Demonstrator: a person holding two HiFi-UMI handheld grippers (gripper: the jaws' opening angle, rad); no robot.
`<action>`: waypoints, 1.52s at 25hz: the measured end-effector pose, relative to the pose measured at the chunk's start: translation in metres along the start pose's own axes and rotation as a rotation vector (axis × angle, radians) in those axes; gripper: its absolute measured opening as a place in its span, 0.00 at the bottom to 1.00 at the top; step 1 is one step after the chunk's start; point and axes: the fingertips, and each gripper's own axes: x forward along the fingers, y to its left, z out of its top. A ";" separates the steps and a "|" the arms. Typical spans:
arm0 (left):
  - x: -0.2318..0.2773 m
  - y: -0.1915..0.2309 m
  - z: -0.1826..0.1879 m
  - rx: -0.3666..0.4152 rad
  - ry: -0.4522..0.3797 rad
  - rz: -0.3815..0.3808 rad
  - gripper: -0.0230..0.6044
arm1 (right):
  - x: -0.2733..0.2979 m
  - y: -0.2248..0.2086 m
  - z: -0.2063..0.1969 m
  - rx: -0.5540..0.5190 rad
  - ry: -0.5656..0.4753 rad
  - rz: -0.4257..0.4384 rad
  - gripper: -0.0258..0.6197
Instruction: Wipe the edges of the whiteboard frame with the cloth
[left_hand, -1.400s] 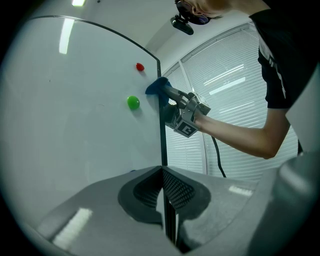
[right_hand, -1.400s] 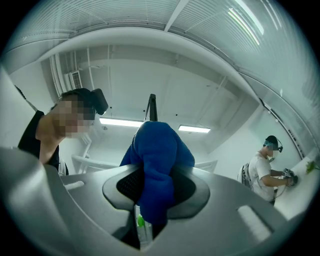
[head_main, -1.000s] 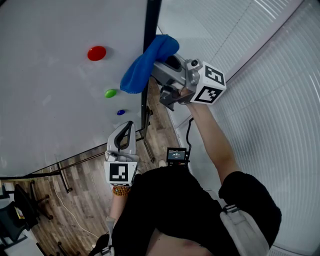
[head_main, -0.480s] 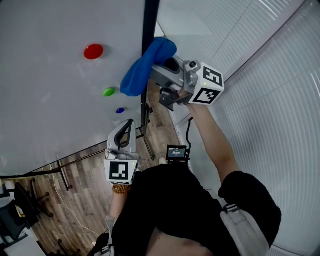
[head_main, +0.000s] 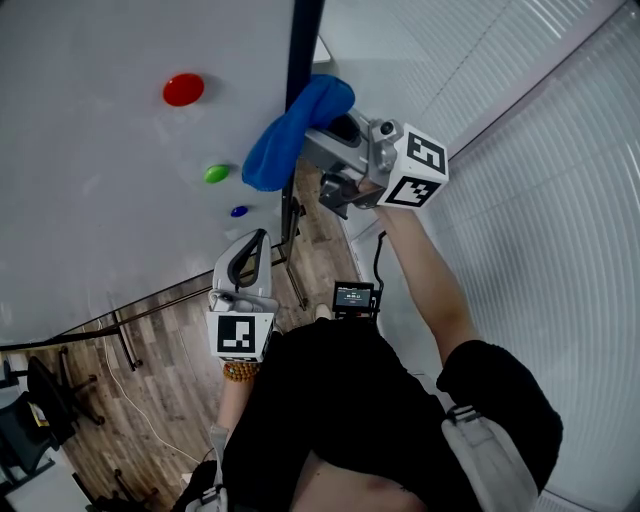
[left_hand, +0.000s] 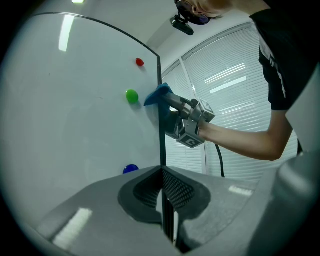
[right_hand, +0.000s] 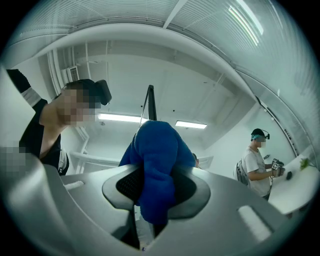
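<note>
The whiteboard (head_main: 110, 180) stands upright with a black frame edge (head_main: 303, 40) along its right side. My right gripper (head_main: 318, 128) is shut on a blue cloth (head_main: 295, 125) and holds it against that edge. The cloth (right_hand: 157, 155) bulges out between the right gripper (right_hand: 154, 186) jaws. Lower down, my left gripper (head_main: 252, 243) sits at the same edge. In the left gripper view the black frame (left_hand: 161, 135) runs down into the narrow gap of the left gripper (left_hand: 163, 194), whose jaws are closed on it. The cloth (left_hand: 158, 93) shows higher up that edge.
Red (head_main: 183, 89), green (head_main: 215, 173) and blue (head_main: 239, 211) magnets stick to the board. White blinds (head_main: 540, 200) fill the right side. Wood floor (head_main: 150, 400) and a black chair (head_main: 45, 405) lie below. Another person (right_hand: 256, 165) stands far off.
The magnets and board have slid slightly up and left in the head view. My left gripper has risen a little. The right gripper and cloth have hardly moved.
</note>
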 end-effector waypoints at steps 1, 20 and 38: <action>0.000 0.000 0.000 0.002 0.000 0.000 0.04 | 0.000 0.000 0.000 -0.001 0.003 -0.003 0.27; 0.002 -0.003 0.008 -0.001 0.001 -0.011 0.04 | -0.008 -0.004 -0.021 0.006 0.051 -0.038 0.28; -0.003 -0.002 -0.007 -0.006 0.011 -0.013 0.04 | -0.023 -0.008 -0.063 0.008 0.075 -0.081 0.29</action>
